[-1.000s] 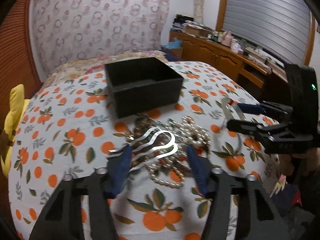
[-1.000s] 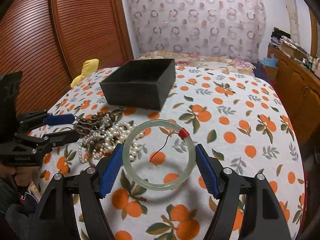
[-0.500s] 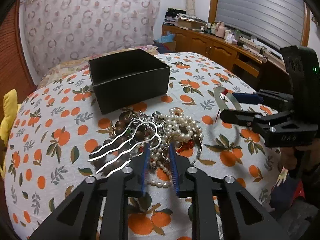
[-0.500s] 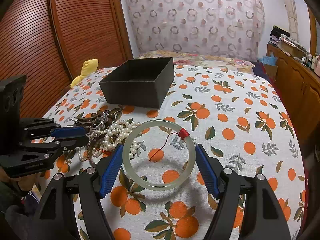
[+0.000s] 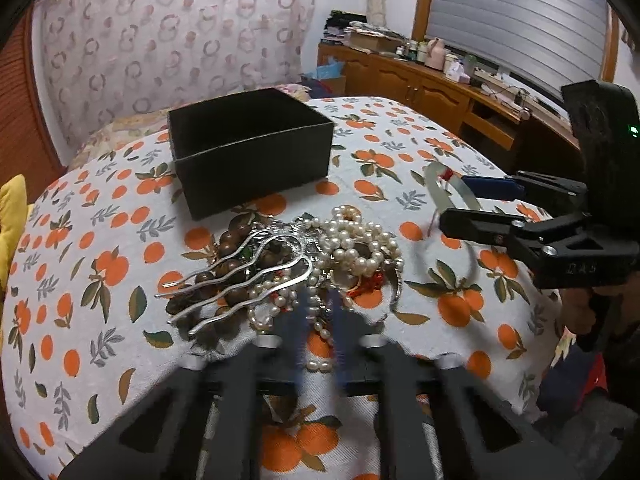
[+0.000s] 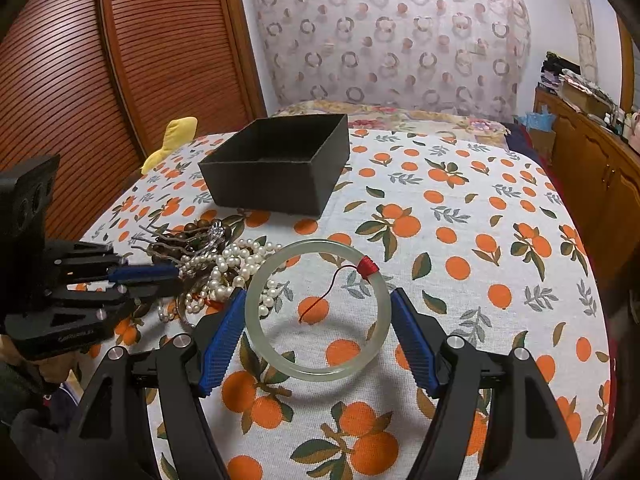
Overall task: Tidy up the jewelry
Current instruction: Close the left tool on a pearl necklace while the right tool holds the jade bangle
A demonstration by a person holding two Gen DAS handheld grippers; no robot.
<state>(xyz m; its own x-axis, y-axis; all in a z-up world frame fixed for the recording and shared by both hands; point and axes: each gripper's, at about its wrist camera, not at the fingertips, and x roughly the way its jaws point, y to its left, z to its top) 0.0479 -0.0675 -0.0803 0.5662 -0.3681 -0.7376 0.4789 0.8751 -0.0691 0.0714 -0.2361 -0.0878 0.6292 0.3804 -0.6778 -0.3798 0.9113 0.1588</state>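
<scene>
A heap of jewelry lies on the orange-print cloth: a wavy silver hair fork (image 5: 236,280), brown wooden beads (image 5: 230,240) and pearl strands (image 5: 360,240). A black open box (image 5: 248,152) stands behind it, also in the right wrist view (image 6: 280,164). My left gripper (image 5: 320,316) is blurred, its jaws nearly closed at the heap's near edge; whether it grips anything is unclear. My right gripper (image 6: 316,328) is closed on a pale green jade bangle (image 6: 316,308) with a red thread wrap, held just right of the heap.
The table (image 6: 500,280) is covered in a white cloth with oranges. A yellow cushion (image 6: 172,136) lies at its far left edge. A wooden dresser (image 5: 432,88) with clutter stands to the right, and a slatted wooden door (image 6: 120,60) to the left.
My left gripper has closed from wide open to nearly shut and pulled back toward the near side of the heap. The hair fork lies further left. The right gripper holds the bangle still.
</scene>
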